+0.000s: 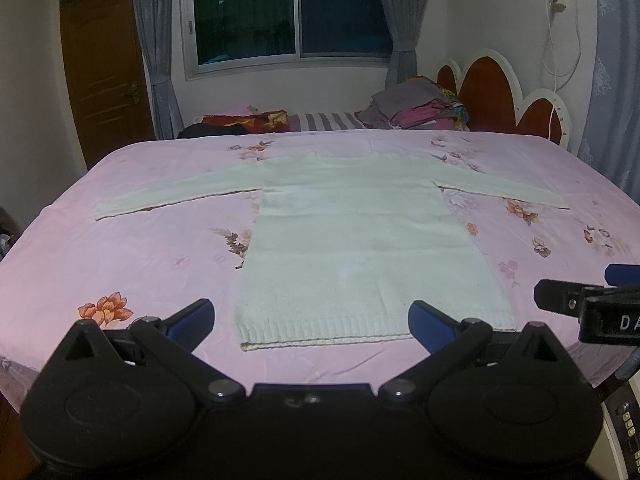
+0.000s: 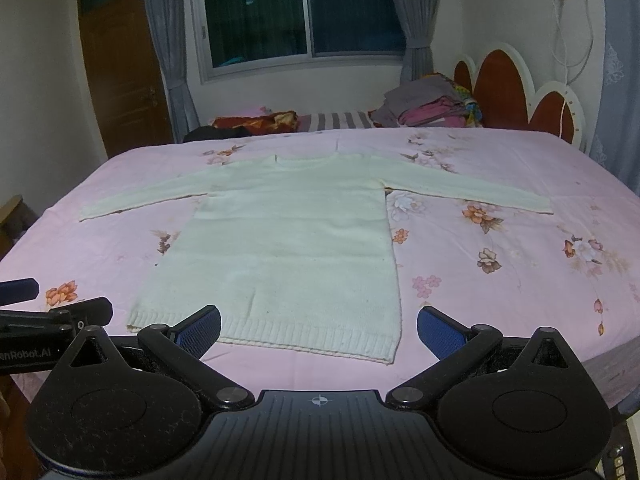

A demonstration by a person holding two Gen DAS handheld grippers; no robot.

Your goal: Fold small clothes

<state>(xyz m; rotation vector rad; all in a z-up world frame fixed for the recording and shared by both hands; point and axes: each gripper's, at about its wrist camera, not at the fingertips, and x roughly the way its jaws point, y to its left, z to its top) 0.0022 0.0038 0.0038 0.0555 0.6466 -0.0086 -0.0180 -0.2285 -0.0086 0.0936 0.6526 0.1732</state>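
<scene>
Left tongs [image 1: 311, 320]: fingers spread apart, holding nothing, above the hem.
Sweater [image 1: 352, 240]: one, flat on the pink bed [image 1: 120, 248], both sleeves out.
Right tongs [image 2: 319, 328]: also apart, holding nothing.
Our advice: pinch each sleeve's cuff, fold inward evenly.
Count: two tongs, one clothes pile [image 1: 416, 110].

sweater [image 1: 360, 240] cream-white, ribbed hem; bed [image 1: 140, 264] sheet pink with floral print; fingers [image 1: 192, 318] blue pads on black; door [image 1: 104, 72] brown
</scene>
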